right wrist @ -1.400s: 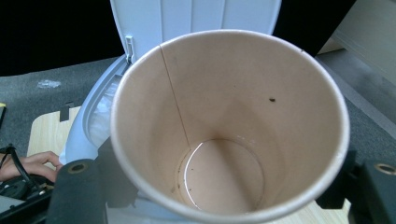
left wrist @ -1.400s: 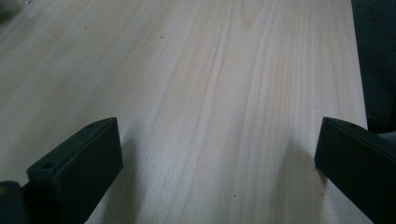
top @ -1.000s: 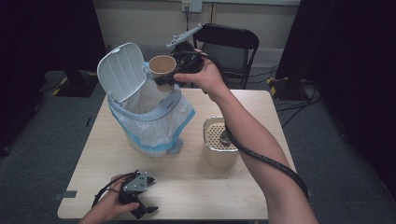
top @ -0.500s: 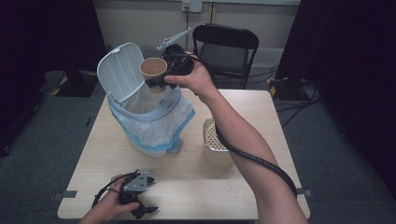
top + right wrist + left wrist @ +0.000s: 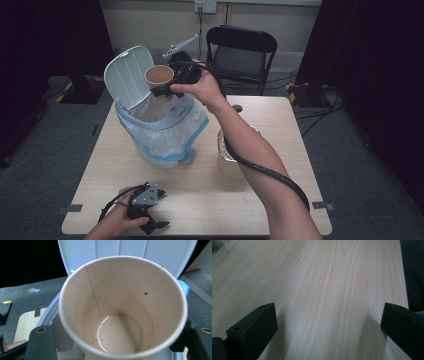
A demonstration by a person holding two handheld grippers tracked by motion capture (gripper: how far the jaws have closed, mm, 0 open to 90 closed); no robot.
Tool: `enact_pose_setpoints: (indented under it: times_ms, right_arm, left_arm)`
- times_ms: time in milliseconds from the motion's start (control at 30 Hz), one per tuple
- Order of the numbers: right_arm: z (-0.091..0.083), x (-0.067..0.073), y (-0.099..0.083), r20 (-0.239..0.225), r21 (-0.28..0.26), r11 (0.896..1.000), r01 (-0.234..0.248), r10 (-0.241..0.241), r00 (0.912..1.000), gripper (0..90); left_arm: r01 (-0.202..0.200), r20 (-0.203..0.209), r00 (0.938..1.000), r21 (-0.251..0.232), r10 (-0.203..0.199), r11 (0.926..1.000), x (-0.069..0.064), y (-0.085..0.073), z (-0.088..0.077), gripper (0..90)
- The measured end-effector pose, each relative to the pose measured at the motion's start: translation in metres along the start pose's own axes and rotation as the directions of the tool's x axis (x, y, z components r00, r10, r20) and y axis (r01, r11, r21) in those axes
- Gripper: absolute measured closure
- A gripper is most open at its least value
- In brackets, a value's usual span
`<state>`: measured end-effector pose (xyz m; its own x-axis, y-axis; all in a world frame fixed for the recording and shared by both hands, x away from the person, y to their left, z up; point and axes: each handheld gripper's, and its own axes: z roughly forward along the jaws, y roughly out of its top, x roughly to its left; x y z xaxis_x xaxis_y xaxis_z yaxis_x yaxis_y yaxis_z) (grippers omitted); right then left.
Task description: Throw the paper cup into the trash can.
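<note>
Tan paper, thin-walled and open-mouthed: the empty paper cup (image 5: 159, 76) sits in the upper middle-left of the high view, clamped by the right gripper (image 5: 167, 87), whose two black jaws press on opposite sides of the cup's wall. In the right gripper view the cup (image 5: 122, 307) takes up the centre of the frame, its mouth turned towards the camera, with a seam line running down its inner wall, a few dark specks, and a wet ring at the bottom.

The cup hangs over the open mouth of a white plastic bin (image 5: 165, 127) lined with a clear and blue plastic bag, standing in the upper left part of the pale wooden table (image 5: 200, 190). The bin's white ribbed lid (image 5: 127, 75) stands raised just left of the cup, and fills the top of the right gripper view behind the cup (image 5: 125, 250).

At the lower left of the high view the left gripper (image 5: 150, 220) rests on the table near its front edge, held by the person's left hand (image 5: 117, 222). In the left gripper view its jaws stand wide apart with bare wood grain between them.

A beige cylindrical container (image 5: 227, 160) stands on the table at centre right, partly hidden by the right forearm (image 5: 250, 155). A black folding chair (image 5: 242, 50) stands beyond the table at the top.
</note>
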<state>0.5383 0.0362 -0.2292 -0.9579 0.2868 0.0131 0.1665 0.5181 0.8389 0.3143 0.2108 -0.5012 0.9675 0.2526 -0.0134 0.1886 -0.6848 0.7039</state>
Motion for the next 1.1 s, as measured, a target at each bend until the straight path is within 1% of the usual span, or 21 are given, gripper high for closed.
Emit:
enact_pose_setpoints:
  times_ms: [33, 67, 233, 267, 300, 367, 433, 467, 500, 667, 733, 867, 900, 933, 1000, 1033, 1100]
  right_arm:
    - [0.001, 0.0, 0.0, -0.001, 0.0, 1.0, -0.001, 0.001, 1.0, 26.5]
    - [0.003, 0.0, -0.001, -0.003, 0.003, 1.0, 0.001, -0.001, 1.0, 26.5]
    - [0.01, 0.0, -0.004, -0.003, 0.013, 1.0, -0.002, 0.002, 1.0, 25.6]
    - [0.011, 0.0, -0.005, -0.005, 0.01, 1.0, -0.011, 0.011, 0.9999, 24.7]
    - [0.013, -0.001, -0.006, -0.012, 0.007, 1.0, -0.025, 0.025, 0.9996, 22.7]
    - [0.014, 0.0, -0.007, 0.011, 0.004, 0.999, -0.033, 0.033, 0.9994, 13.6]
    - [0.013, 0.002, -0.009, 0.013, 0.001, 1.0, -0.03, 0.03, 0.9995, 16.1]
    - [0.011, 0.003, -0.01, 0.017, 0.001, 1.0, -0.027, 0.027, 0.9995, 13.9]
    - [0.011, 0.003, -0.01, 0.017, 0.001, 1.0, -0.027, 0.027, 0.9995, 13.9]
    - [-0.007, 0.006, -0.017, 0.007, -0.021, 0.999, -0.024, 0.024, 0.9997, 14.3]
    - [-0.014, 0.007, -0.02, 0.011, -0.015, 1.0, -0.022, 0.022, 0.9997, 14.3]
    - [-0.028, 0.011, -0.027, 0.001, -0.017, 1.0, -0.013, 0.013, 0.9999, 14.2]
    - [-0.028, 0.011, -0.027, 0.001, -0.017, 1.0, -0.013, 0.013, 0.9999, 14.2]
    - [-0.035, 0.013, -0.032, 0.0, -0.014, 1.0, -0.011, 0.011, 0.9999, 14.3]
    - [-0.037, 0.014, -0.033, 0.0, -0.015, 1.0, -0.011, 0.011, 0.9999, 14.2]
    - [-0.043, 0.016, -0.038, 0.0, -0.013, 1.0, -0.011, 0.011, 0.9999, 14.3]
    - [-0.045, 0.016, -0.04, 0.0, -0.011, 1.0, -0.007, 0.007, 1.0, 14.3]
  left_arm:
    - [0.002, -0.001, 1.0, 0.006, -0.002, 1.0, 0.0, 0.0, 0.0, 0.1]
    - [0.001, 0.0, 1.0, -0.001, -0.001, 1.0, 0.0, 0.0, 0.0, 0.1]
    - [0.0, 0.0, 1.0, 0.0, 0.0, 1.0, 0.0, 0.0, 0.0, 0.0]
    - [-0.005, 0.003, 1.0, 0.006, 0.005, 1.0, 0.0, 0.0, 0.0, 0.0]
    - [-0.003, 0.003, 1.0, 0.0, 0.003, 1.0, 0.0, 0.0, 0.0, 0.0]
    - [-0.005, 0.003, 1.0, 0.001, 0.005, 1.0, 0.0, 0.0, 0.0, 0.0]
    - [-0.002, 0.003, 1.0, -0.002, 0.002, 1.0, 0.0, 0.0, 0.0, 0.0]
    - [-0.002, 0.003, 1.0, 0.0, 0.002, 1.0, 0.0, 0.0, 0.0, 0.0]
    - [-0.002, 0.003, 1.0, 0.0, 0.002, 1.0, 0.0, 0.0, 0.0, 0.0]
    - [-0.005, 0.003, 1.0, 0.0, 0.005, 1.0, 0.0, 0.0, 0.0, 0.0]
    - [-0.002, 0.003, 1.0, 0.0, 0.002, 1.0, 0.0, 0.0, 0.0, 0.0]
    - [-0.007, 0.0, 1.0, -0.004, 0.007, 1.0, 0.0, 0.0, 0.0, 0.0]
    - [-0.007, 0.0, 1.0, -0.004, 0.007, 1.0, 0.0, 0.0, 0.0, 0.0]
    - [-0.006, 0.0, 1.0, -0.004, 0.006, 1.0, 0.0, 0.0, 0.0, 0.0]
    - [-0.01, 0.002, 1.0, -0.004, 0.01, 0.9999, 0.0, 0.0, 0.0, 0.0]
    - [-0.01, 0.001, 1.0, -0.003, 0.01, 0.9999, 0.0, 0.0, 0.0, 0.0]
    - [-0.011, 0.002, 0.9999, -0.003, 0.011, 0.9999, 0.0, 0.0, 0.0, 0.0]
